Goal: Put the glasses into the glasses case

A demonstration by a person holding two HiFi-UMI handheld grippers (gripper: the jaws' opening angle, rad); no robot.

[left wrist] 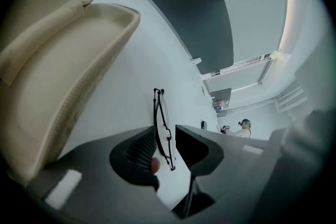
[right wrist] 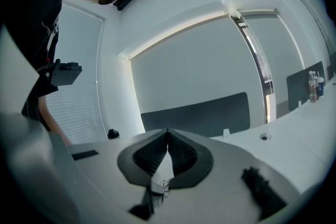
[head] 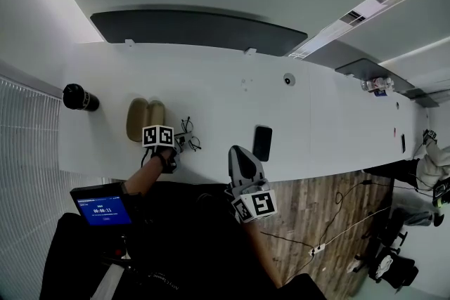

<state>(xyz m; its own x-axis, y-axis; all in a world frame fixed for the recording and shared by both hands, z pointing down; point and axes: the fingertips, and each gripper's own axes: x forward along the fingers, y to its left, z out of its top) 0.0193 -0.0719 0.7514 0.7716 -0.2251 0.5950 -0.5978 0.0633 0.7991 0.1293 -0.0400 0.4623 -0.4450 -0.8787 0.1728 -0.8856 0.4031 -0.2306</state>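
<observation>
Since the left gripper [left wrist: 165, 138] had its jaws apart with the glasses [left wrist: 159, 113] standing between them, not yet pinched so far as I could tell, the step in hand looked to be the grasp itself. The glasses lay on the white surface [left wrist: 131, 76], their thin dark frame running lengthwise out ahead of the jaws. To do it well, the jaws would want to close on the near part of the frame, on the rim or bridge rather than across a lens. They should close gently, since wire that thin probably bends and slips.

The glasses case [left wrist: 58, 86] lay open just to the left of those jaws, hollow facing up, near the glasses but apart from them. A short lift and a carry leftward over its rim should serve, with the frame kept level so that it settles flat into the hollow.

The right gripper [right wrist: 168, 132] hung over the near edge of the surface, its jaws closed tip to tip on nothing. It seemed well placed to steady the case if that slid.

A dark phone [head: 262, 142] lay to the right of the left jaws and just ahead of the right ones, clear of the path. A black bottle [head: 79, 98] stood well to the left, past the case. A tablet [head: 104, 209] with a blue screen sat behind the left jaws, off the surface. Another person [head: 430, 164] was far off to the right. Nothing stood between the glasses and the case.
</observation>
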